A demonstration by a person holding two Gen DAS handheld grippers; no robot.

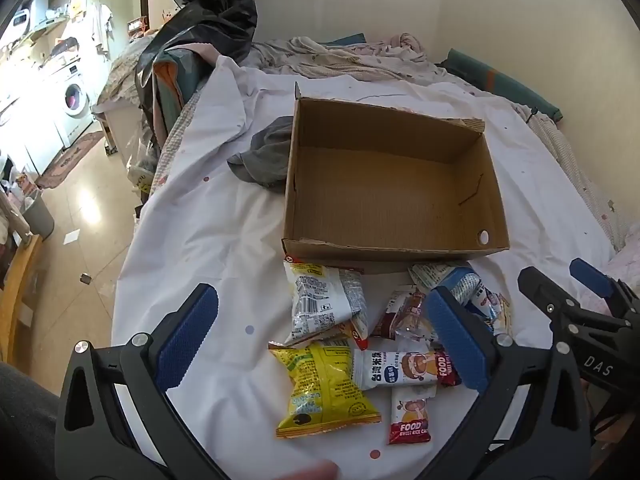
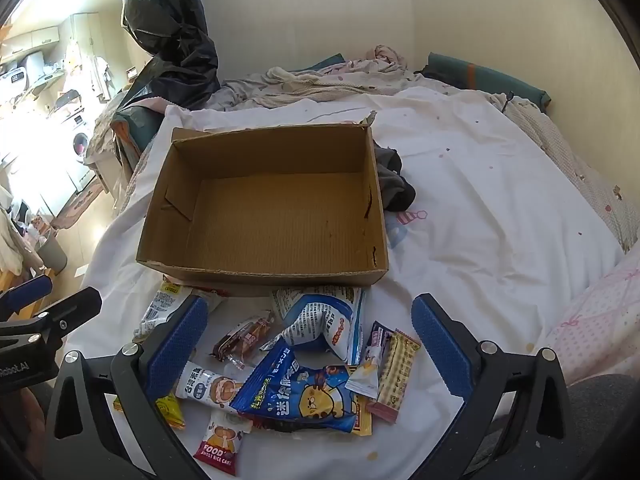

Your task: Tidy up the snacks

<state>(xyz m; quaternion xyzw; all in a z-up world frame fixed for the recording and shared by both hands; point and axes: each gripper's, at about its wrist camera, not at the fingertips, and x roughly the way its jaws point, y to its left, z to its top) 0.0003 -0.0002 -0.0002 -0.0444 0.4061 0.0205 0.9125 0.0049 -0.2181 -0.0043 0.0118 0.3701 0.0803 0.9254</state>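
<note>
An open, empty cardboard box (image 1: 392,188) (image 2: 272,208) sits on a white bedsheet. A heap of snack packets lies in front of it: a yellow packet (image 1: 324,392), a white and yellow packet (image 1: 324,300), a rice cake packet (image 1: 400,372) (image 2: 208,388), a blue packet (image 2: 304,396), a white and blue packet (image 2: 320,320). My left gripper (image 1: 324,332) is open and empty above the heap's left part. My right gripper (image 2: 316,344) is open and empty above the right part; it also shows at the right of the left wrist view (image 1: 568,292).
A grey cloth (image 1: 268,156) (image 2: 396,184) lies beside the box. Crumpled bedding (image 1: 340,56) and a black plastic bag (image 1: 208,12) are at the far end of the bed. The bed's left edge drops to a tiled floor (image 1: 80,216).
</note>
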